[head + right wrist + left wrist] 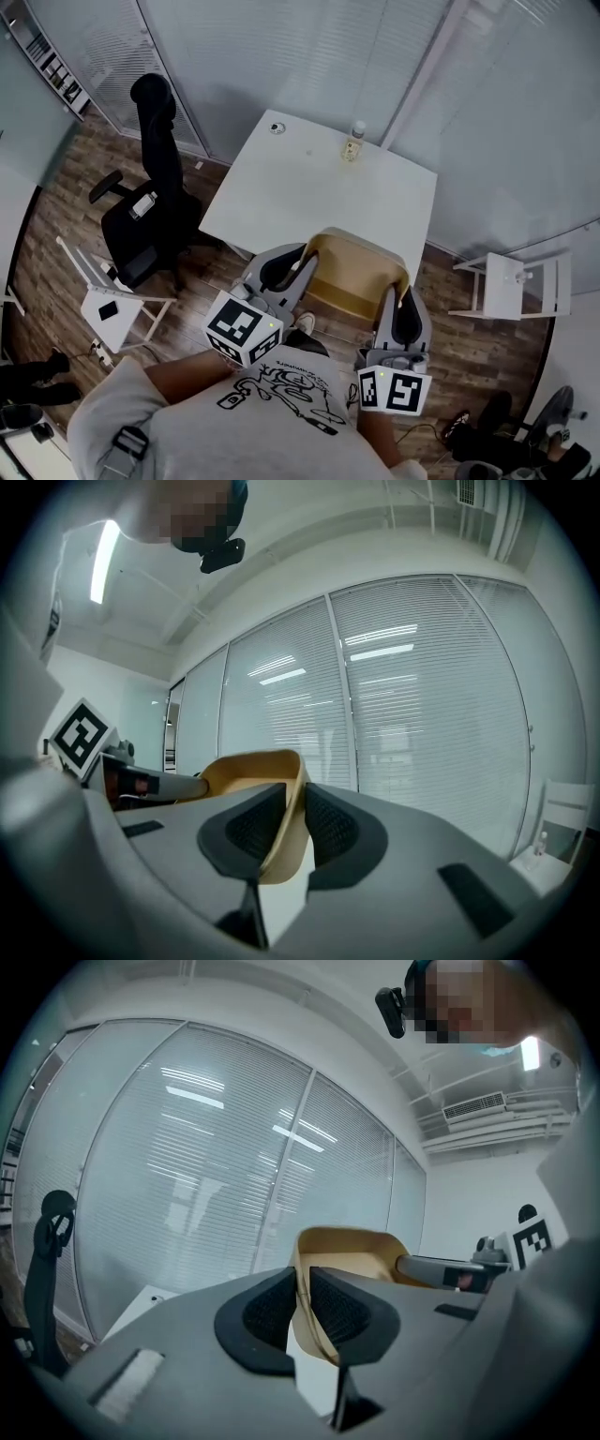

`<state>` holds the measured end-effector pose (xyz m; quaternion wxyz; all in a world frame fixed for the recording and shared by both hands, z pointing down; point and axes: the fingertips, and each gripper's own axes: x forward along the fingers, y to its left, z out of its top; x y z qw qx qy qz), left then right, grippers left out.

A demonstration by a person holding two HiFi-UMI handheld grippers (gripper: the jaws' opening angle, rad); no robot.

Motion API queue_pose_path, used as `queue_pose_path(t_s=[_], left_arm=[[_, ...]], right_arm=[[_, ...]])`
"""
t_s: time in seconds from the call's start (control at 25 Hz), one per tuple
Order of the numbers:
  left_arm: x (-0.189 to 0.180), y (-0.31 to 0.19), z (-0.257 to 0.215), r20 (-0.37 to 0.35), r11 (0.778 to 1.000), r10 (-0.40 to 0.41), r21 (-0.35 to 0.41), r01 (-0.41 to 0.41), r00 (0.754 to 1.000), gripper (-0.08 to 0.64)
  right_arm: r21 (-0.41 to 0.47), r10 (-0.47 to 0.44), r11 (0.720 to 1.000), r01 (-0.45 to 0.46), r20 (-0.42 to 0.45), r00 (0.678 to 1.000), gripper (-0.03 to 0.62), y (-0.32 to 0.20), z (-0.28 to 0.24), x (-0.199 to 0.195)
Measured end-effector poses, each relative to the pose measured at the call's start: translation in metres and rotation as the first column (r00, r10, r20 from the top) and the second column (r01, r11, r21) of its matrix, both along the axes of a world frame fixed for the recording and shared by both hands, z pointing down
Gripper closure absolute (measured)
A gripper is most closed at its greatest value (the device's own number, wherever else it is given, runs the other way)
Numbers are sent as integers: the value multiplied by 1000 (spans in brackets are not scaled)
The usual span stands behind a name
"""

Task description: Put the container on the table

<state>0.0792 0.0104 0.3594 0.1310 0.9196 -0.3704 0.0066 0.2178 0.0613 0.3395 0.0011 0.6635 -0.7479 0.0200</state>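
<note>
You've got the tan container (354,272) lifted off everything, one pair of tongs on each side rim. Left tongs (298,265) are clenched on the container's left edge: in the left gripper view the thin wall is pinched flat between the two dark pads, with no gap. Right tongs (401,305) do the same on the right edge, and the right gripper view shows the wall squeezed between the pads.

Why two grips, as I judge it: it's a wide open tray with a thin wall that looks bendy, so one pinch on one rim would likely let it sag or tip. Opposite rims keep it roughly level, open side up. It looks empty inside, as far as the head view shows.

The container sits lower centre of the head view, directly between the two tongs and close in front of your body. Its far rim overlaps the near edge of the white desk (309,192) in the picture. It doesn't look to be resting there, so I'd call the placing not yet done.

The desk fills the middle of the frame, with a small bottle (353,145) at its far edge and bare top nearer you. A black office chair (150,202) stands at the left, well apart
</note>
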Motion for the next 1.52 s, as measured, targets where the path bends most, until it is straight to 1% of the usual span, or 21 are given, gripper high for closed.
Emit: queue_pose_path(t_s=[0.12,0.24,0.36,0.56,0.84,1.08,1.28,1.4,1.52], left_arm=[[21,-11,3,-3,1000,-6,-7,6,1000,531],[32,-19,9,0,999,-16,-30,16,1000,531],[34,-26,17,7,999,-24,-45,25,1000,531],[38,-38,17,12,998,-37,-47,38,999,531],[49,-69,16,4,998,-27,-52,27,1000,531],[34,-111,13,-12,999,-30,-45,29,999,531],[3,-157,8,-23,999,-42,-27,41,999,531],[-18,-180,7,-31,998,-52,-27,51,998,531],[-33,-202,9,-36,999,-45,-32,43,998,531]], right_arm=[[-10,-1,1000,1,4,1000,535,-13,5,22],[-19,-9,1000,10,8,1000,535,-24,8,33],[-28,-19,999,20,10,1000,535,-31,13,36],[-42,-32,999,33,20,999,535,-42,18,40],[-47,-18,999,18,17,1000,535,-72,17,50],[-37,-19,999,19,0,1000,535,-116,12,35],[-32,-39,999,38,-17,999,535,-162,8,4],[-35,-45,998,44,-26,999,535,-186,8,-16],[-43,-42,998,41,-32,999,535,-207,8,-32]])
